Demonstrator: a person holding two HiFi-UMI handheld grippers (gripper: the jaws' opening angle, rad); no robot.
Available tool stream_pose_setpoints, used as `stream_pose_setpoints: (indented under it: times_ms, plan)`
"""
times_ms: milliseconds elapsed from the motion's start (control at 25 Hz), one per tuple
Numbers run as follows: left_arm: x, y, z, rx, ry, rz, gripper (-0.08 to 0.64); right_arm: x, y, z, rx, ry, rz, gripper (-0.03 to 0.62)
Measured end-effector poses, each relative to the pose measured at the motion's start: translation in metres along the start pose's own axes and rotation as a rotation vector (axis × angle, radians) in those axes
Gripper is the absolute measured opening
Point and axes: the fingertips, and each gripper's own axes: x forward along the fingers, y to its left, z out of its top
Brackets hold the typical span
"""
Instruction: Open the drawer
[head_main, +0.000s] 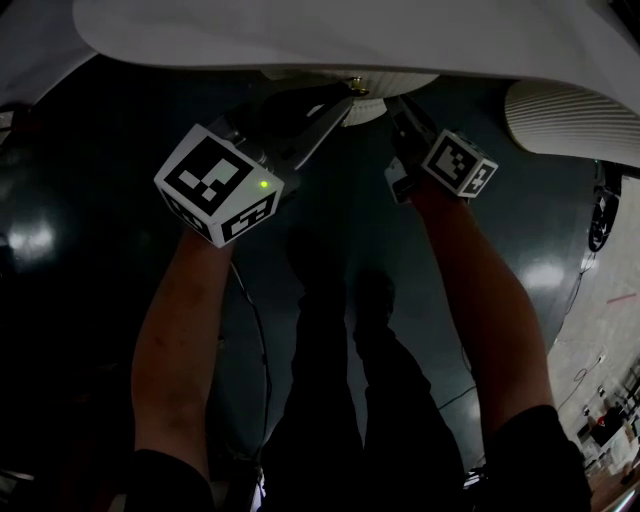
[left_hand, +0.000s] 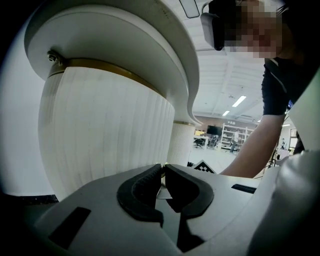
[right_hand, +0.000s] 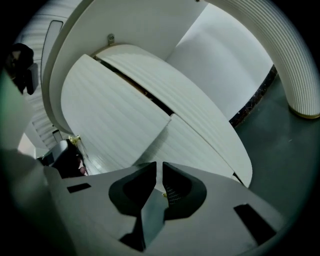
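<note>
1. Head view: the left gripper (head_main: 338, 104) reaches up under the white tabletop (head_main: 300, 35). Its jaws are drawn in to a narrow pinch at the small brass knob (head_main: 356, 90) of the ribbed white drawer (head_main: 410, 84). The drawer sits just beneath the tabletop, in front of the person. The right gripper (head_main: 398, 112) hangs just beside the drawer front, to the right of the knob. A ribbed column (head_main: 570, 120) stands well apart on the right.

2. Left gripper view: the pads are closed onto a small brass-coloured piece at their very tips, which I take to be the knob. The ribbed drawer front curves away behind them. The hold looks shallow, at the tips only.

3. Right gripper view: its jaws stand a narrow slit apart with nothing gripped, and ribbed panel shows through the gap. At the left edge the other gripper is seen at the knob. The knobbed panel throws a shadow onto its neighbour, so the drawer may already sit a little proud, though I cannot tell for sure.

4. Risks, as I judge them: with so small a knob and only a tip grip, a pull angled off the drawer's line could let the pads slip off. The right gripper, being so near the front, could be struck as the drawer comes out.
</note>
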Motion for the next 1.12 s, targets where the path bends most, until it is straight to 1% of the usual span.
stream_pose_setpoints:
  times_ms: [120,200,320,400,480,560,600,680,760,840,960,1040,1120]
  plan:
    - [-0.003,-0.012,-0.005,-0.009,-0.005,-0.018,0.028,-0.027,0.012,-0.019,-0.001,0.029,0.04,0.021]
    - [-0.007,-0.02,-0.008,-0.023,-0.005,-0.014,0.027,-0.051,0.029,-0.028,-0.009,0.043,0.067,0.021]
    - [-0.011,-0.027,-0.013,-0.035,0.001,-0.013,0.028,-0.078,0.067,-0.022,-0.052,0.049,0.131,0.021]
    - [-0.015,-0.036,-0.018,-0.047,0.004,-0.008,0.027,-0.094,0.1,-0.01,-0.142,0.052,0.186,0.021]
    - [-0.018,-0.049,-0.023,-0.057,0.014,-0.002,0.028,-0.107,0.129,-0.002,-0.289,0.078,0.231,0.021]
    - [-0.02,-0.063,-0.028,-0.062,0.027,0.001,0.028,-0.115,0.149,-0.003,-0.448,0.13,0.272,0.022]
    - [-0.021,-0.07,-0.029,-0.062,0.033,0.001,0.028,-0.119,0.158,-0.005,-0.509,0.155,0.3,0.023]
    - [-0.027,-0.084,-0.032,-0.058,0.047,-0.004,0.026,-0.124,0.178,-0.011,-0.586,0.189,0.353,0.022]
    - [-0.036,-0.098,-0.035,-0.037,0.064,-0.015,0.027,-0.132,0.198,-0.015,-0.605,0.2,0.385,0.022]
    - [-0.045,-0.111,-0.04,-0.029,0.084,-0.028,0.028,-0.143,0.219,-0.015,-0.586,0.192,0.406,0.023]
    - [-0.057,-0.125,-0.046,-0.06,0.099,-0.036,0.027,-0.162,0.247,-0.009,-0.579,0.182,0.433,0.023]
    - [-0.062,-0.133,-0.049,-0.079,0.111,-0.035,0.027,-0.174,0.262,-0.004,-0.6,0.188,0.444,0.023]
    - [-0.065,-0.14,-0.051,-0.108,0.101,-0.024,0.027,-0.184,0.272,-0.002,-0.636,0.205,0.445,0.021]
